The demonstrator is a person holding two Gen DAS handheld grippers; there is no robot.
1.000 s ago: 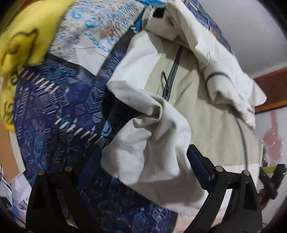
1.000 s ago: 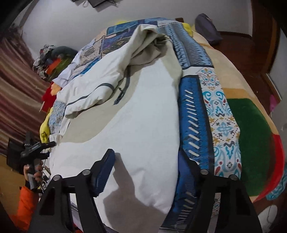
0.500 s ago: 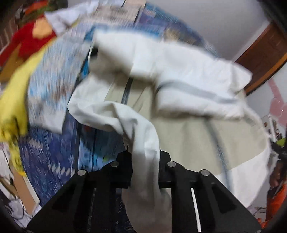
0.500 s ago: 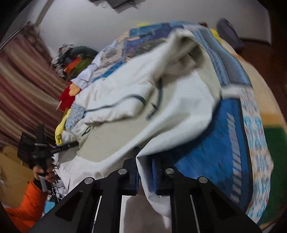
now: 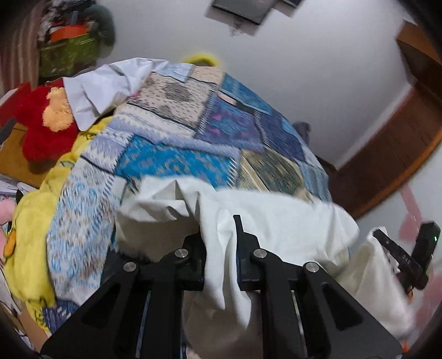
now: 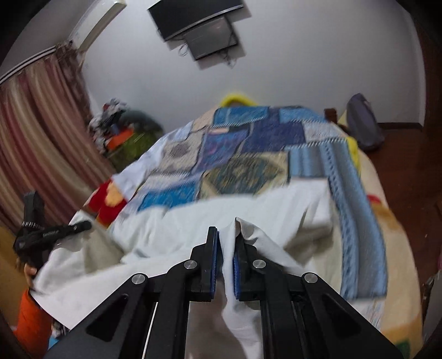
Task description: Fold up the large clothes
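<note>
A large white and beige garment lies bunched at the near end of the bed. It also shows in the right wrist view. My left gripper is shut on a fold of its white cloth. My right gripper is shut on another fold of the same garment. Both hold the cloth raised above the bed, and it hangs down between the fingers. The right gripper shows at the right edge of the left wrist view. The left gripper shows at the left of the right wrist view.
The bed carries a blue patchwork quilt, seen too in the right wrist view. A red plush toy and a yellow blanket lie at its left side. A striped curtain, a wall TV and a grey bag surround the bed.
Both grippers went from open to shut on the garment. They then lifted and pulled it toward the near end, baring the quilt beyond.
</note>
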